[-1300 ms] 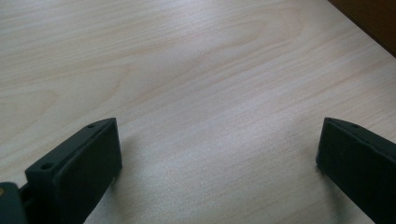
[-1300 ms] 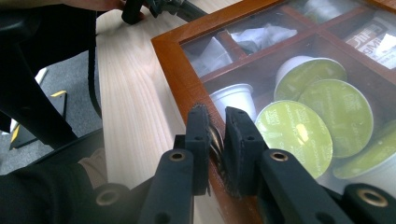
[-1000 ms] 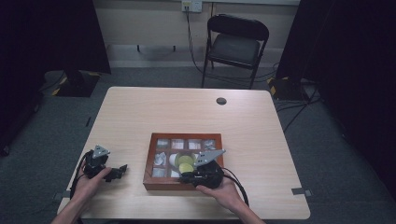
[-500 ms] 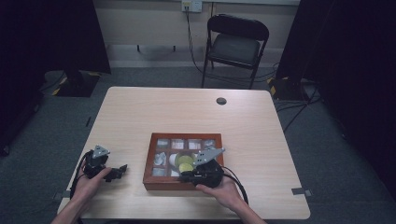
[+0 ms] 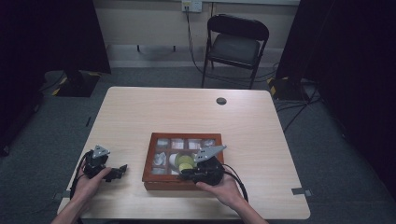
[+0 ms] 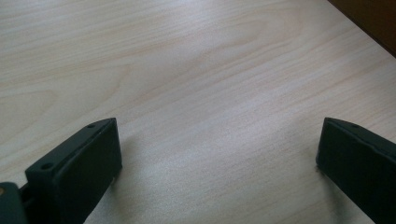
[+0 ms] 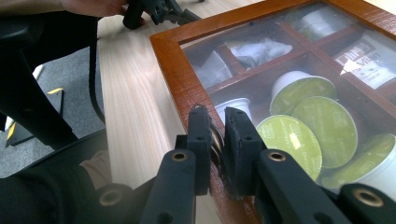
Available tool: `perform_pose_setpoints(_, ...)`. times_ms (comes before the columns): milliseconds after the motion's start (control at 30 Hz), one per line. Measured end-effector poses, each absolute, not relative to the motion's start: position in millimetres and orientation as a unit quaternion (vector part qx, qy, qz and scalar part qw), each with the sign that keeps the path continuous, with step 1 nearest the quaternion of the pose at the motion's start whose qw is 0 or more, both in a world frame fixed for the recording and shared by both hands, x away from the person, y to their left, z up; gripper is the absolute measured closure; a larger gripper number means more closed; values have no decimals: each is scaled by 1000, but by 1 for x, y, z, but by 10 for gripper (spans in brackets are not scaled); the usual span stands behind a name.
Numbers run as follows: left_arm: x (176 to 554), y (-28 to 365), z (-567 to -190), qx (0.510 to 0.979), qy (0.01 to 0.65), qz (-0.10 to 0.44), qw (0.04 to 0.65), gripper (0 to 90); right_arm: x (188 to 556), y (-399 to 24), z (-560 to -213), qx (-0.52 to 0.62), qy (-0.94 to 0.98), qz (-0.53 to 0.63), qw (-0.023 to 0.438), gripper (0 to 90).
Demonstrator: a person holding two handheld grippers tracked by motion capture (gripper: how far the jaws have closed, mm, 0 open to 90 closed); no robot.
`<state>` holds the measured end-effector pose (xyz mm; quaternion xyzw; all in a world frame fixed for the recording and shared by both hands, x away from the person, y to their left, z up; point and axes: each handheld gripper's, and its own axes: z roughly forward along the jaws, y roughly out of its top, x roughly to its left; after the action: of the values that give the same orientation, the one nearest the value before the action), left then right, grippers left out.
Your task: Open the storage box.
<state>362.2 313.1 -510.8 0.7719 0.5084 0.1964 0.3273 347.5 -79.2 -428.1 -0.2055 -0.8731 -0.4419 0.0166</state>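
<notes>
Right gripper view: wooden box (image 7: 173,70) holds green-lidded pods (image 7: 289,137) and packets (image 7: 252,51); right gripper (image 7: 217,122) jaws clamp its clasp, left gripper (image 6: 219,154) jaws apart.

Left gripper (image 5: 122,169) jaws wide apart, right gripper (image 7: 216,128) jaws nearly together

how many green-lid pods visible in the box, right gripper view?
4 green-lidded pods: rear, middle, front beside the right gripper, one at the right edge. More may be hidden.

From my remote seat I see a pale wooden table (image 5: 187,116) on grey carpet (image 5: 56,116), a black folding chair (image 5: 236,44) against the cream wall (image 5: 140,18), dark curtains (image 5: 46,32) on both sides.
</notes>
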Motion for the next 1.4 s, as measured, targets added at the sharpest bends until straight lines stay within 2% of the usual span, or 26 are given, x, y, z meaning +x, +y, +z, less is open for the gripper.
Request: perform_pose_setpoints(1400, 362, 313, -511, 772, 508, 196, 327, 0, 359, -86, -396, -218, -846, -486, 19, 812)
